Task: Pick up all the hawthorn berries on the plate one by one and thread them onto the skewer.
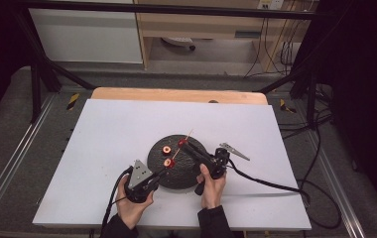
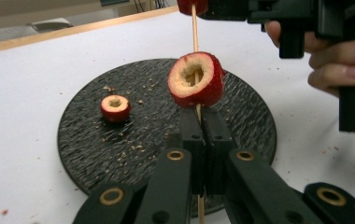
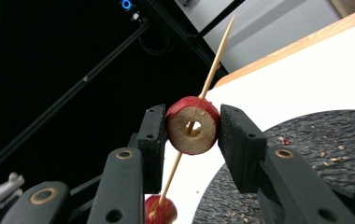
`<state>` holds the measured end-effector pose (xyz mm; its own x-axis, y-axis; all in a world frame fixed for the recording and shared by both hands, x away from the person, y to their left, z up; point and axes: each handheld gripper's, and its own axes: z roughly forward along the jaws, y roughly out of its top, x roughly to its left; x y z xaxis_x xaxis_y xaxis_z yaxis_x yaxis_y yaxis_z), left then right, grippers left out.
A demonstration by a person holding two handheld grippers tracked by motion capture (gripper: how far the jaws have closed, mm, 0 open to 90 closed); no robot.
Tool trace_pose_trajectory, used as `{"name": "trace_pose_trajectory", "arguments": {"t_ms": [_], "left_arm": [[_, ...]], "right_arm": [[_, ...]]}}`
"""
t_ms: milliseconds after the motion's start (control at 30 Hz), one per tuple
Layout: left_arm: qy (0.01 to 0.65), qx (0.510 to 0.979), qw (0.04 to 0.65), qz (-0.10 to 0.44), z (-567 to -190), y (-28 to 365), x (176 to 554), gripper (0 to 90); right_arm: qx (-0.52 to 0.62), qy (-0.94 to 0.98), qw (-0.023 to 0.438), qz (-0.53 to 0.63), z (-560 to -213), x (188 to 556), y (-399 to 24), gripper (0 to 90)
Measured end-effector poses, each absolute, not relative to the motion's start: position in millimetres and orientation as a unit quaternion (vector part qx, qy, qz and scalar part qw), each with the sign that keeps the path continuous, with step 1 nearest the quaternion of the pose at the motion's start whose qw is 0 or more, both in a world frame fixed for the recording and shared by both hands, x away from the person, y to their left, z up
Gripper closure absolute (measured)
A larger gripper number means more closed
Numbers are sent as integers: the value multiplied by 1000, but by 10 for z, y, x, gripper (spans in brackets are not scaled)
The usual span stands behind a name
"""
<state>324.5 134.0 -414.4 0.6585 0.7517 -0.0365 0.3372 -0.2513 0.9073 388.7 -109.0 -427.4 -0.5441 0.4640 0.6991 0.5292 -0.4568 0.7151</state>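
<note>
Two grippers, left gripper (image 2: 202, 133) pinching skewer (image 2: 195, 28), right gripper (image 3: 192, 130) squeezing fruit ring (image 3: 193, 125)

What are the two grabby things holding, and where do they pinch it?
The left gripper pinches the wooden skewer near its lower end, under a red fruit ring. The right gripper squeezes another fruit ring on that skewer by its red sides.

1. White board (image 1: 107, 148) covering the tabletop, with a strip of pale wood (image 1: 176, 95) bare along the far edge.
2. Black metal frame (image 1: 37, 74) standing around the table.
3. Light wooden cabinet (image 1: 201, 25) behind, white panel (image 1: 85, 34) beside it.
4. Dark cables (image 1: 276, 44) hanging at the back right.
5. Grey floor (image 1: 8, 144) on either side.
6. Small blue ring light (image 3: 126, 4) glowing in the dark, seen from the right gripper view.
</note>
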Motion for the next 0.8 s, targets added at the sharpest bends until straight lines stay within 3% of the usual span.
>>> {"name": "trace_pose_trajectory", "arguments": {"t_ms": [367, 800], "left_arm": [[344, 768, 502, 201, -4120, 1282, 3354, 886], [348, 775, 493, 186, -4167, 1818, 3219, 885]], "right_arm": [[-466, -552, 27, -691, -4312, 3809, -1082, 610], [-454, -622, -43, -636, -4242, 3832, -1283, 229]]}}
